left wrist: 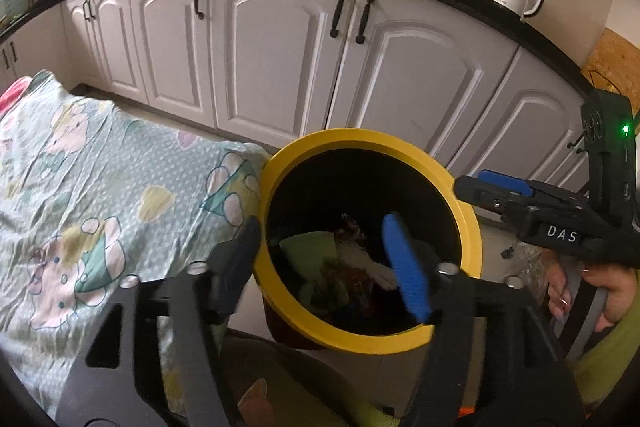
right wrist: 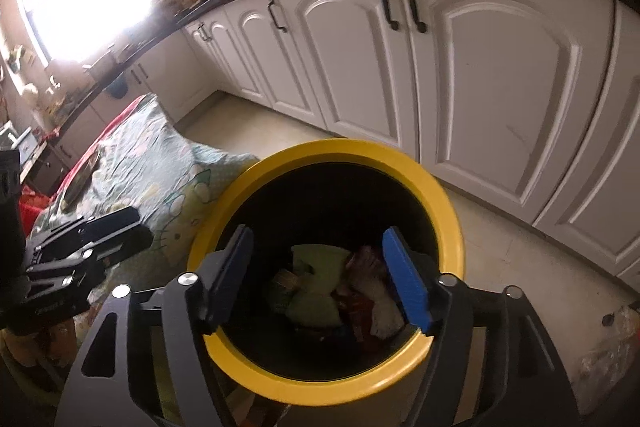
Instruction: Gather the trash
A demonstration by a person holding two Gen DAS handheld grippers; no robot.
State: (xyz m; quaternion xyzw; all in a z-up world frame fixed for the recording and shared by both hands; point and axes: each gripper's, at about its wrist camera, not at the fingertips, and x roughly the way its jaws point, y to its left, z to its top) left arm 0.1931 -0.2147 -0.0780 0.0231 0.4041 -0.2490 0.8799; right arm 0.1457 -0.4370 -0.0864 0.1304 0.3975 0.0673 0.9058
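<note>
1. Left gripper (left wrist: 326, 259): jaws wide apart, nothing between the blue pads, hovering over the near rim of the yellow bin (left wrist: 472, 227), one finger outside the rim, the other over the mouth.
2. Right gripper (right wrist: 318, 277): jaws also spread wide, empty, poised directly above the bin's mouth and pointing steeply down into it.
3. Trash (right wrist: 316, 291) lying at the bin's bottom, straight below both sets of fingers: a green crumpled piece, reddish wrappers, something white.
4. Step in hand, judged: the drop-off, seemingly complete, since neither tool holds anything.
5. Cloth-covered surface (left wrist: 80, 179) to the left of both tools, bare of visible litter in the left wrist view.
6. Next move, judged: lifting clear of the rim, then searching for remaining litter; possibly crinkled plastic (right wrist: 612, 347) on the floor to the right.
</note>
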